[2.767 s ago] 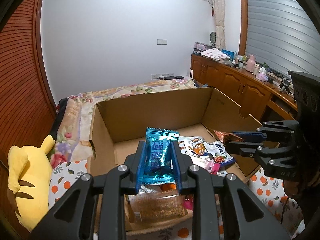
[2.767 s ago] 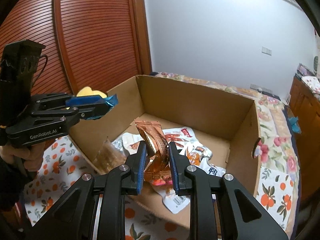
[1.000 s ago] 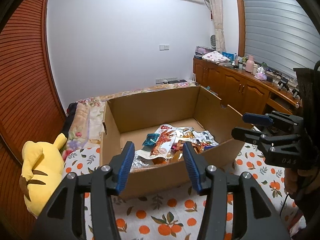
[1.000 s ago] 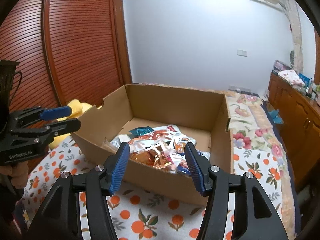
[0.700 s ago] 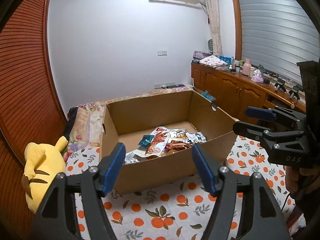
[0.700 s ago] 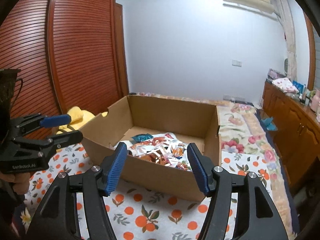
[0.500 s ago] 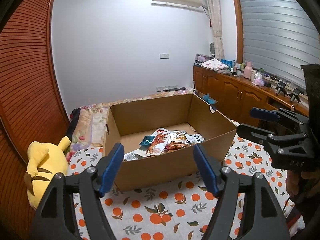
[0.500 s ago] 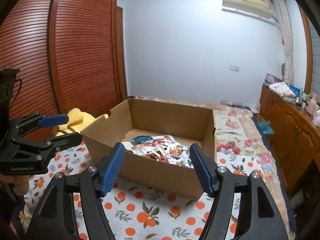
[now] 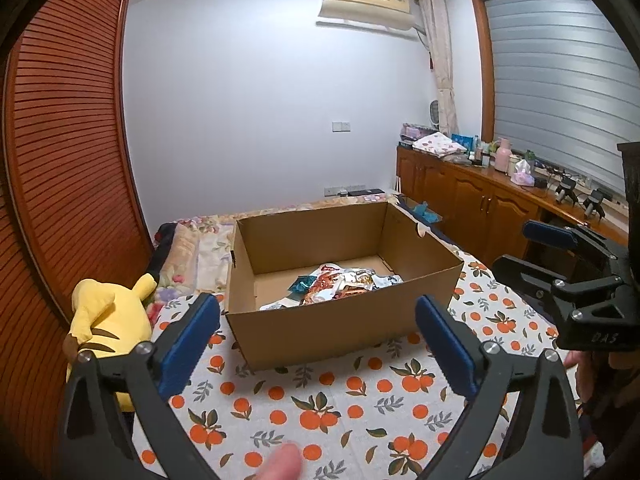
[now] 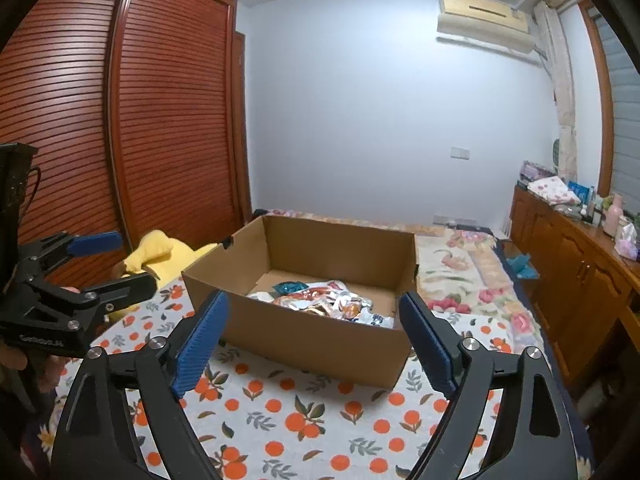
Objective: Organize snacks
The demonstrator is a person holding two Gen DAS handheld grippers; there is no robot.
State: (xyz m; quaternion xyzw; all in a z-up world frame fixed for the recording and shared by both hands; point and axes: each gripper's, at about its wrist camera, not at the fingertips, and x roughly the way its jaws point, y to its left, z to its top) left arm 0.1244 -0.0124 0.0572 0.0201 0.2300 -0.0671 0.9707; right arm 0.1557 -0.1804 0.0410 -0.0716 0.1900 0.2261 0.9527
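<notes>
An open cardboard box [image 9: 344, 320] stands on the orange-print cloth; it also shows in the right wrist view [image 10: 304, 336]. A pile of snack packets [image 9: 340, 282] lies on its floor, with a teal packet among them [image 10: 286, 288]. My left gripper [image 9: 318, 328] is open and empty, held back from the box's near wall. My right gripper [image 10: 314, 328] is open and empty, also back from the box. Each gripper shows in the other's view, the right one [image 9: 560, 256] at the right, the left one [image 10: 88, 260] at the left.
A yellow plush toy [image 9: 108, 312] lies left of the box. A wooden slatted wardrobe [image 10: 120, 120] stands on the left. A wooden cabinet [image 9: 480, 200] with bottles and clutter runs along the right. A fingertip [image 9: 282, 464] shows at the bottom edge.
Both grippers have let go of their packets, the teal one and the copper one, into the box. Both have opened wide and pulled back and up from the box.
</notes>
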